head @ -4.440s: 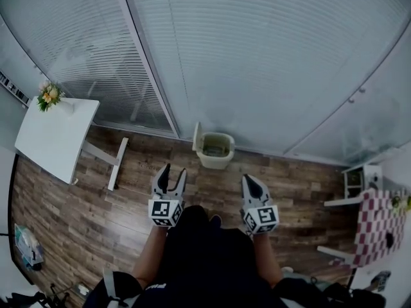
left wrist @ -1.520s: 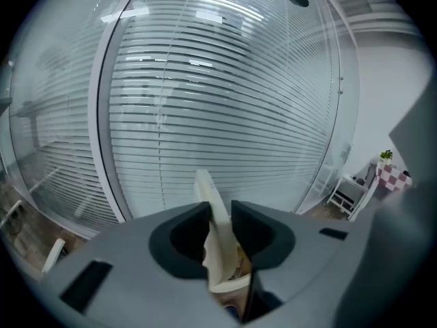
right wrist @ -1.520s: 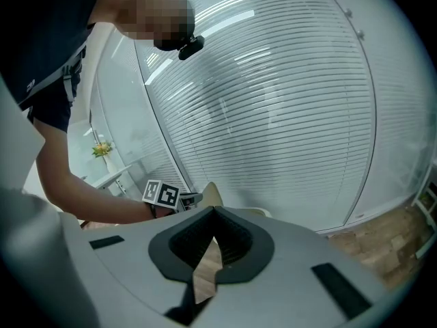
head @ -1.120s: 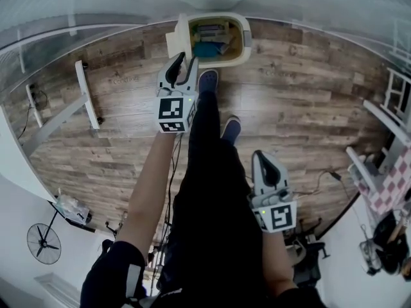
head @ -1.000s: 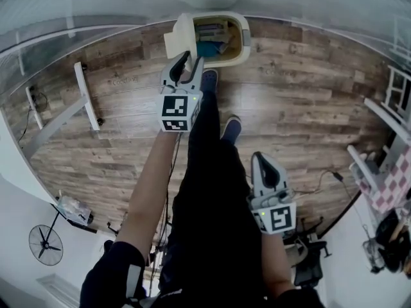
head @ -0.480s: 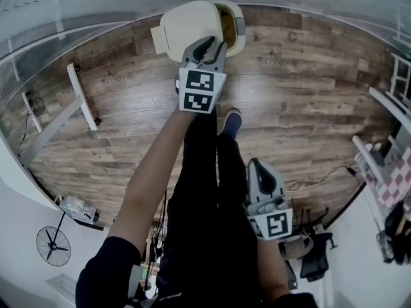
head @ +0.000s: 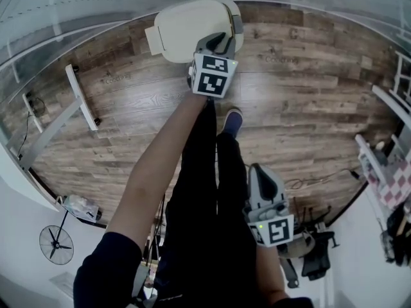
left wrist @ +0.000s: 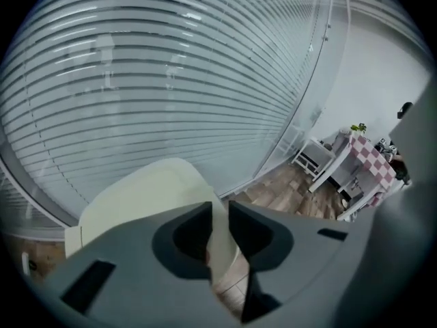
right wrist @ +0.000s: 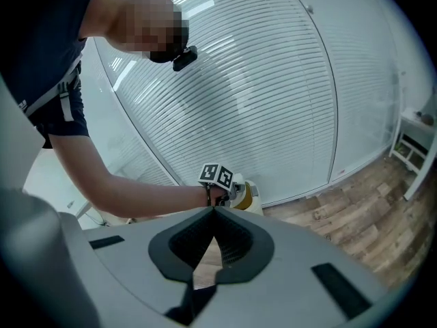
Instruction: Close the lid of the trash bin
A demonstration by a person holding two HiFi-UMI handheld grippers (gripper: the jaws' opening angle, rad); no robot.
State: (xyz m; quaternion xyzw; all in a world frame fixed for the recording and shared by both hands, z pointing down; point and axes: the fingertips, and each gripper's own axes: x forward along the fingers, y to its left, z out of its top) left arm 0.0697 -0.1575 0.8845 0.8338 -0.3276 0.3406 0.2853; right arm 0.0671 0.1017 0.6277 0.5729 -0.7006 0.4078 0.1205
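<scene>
The trash bin (head: 239, 29) stands on the wooden floor (head: 308, 76) right against the foot of the blind-covered glass wall (left wrist: 171, 80), and its cream lid (head: 183, 27) lies tipped low over the opening, so that only a strip of the bin's rim shows along the lid's right side. At that free edge of the lid sits the left gripper (head: 218, 40), reached out over the bin on a long bare arm (head: 157, 172); its jaws have just been closing, and the left gripper view shows the lid's thin edge filling the gap between them, pinched from both sides. Just short of the bin, a blue shoe (head: 232, 119) rests on the boards. Well back from the bin, low beside the person's dark trousers, the right gripper (head: 263, 172) points towards the bin with its jaws pressed together at the tips and nothing between them. To the bin's left a white table leg (head: 80, 95) crosses the floor, and far off to the bin's right stands a table with a checked cloth (head: 399, 185).
</scene>
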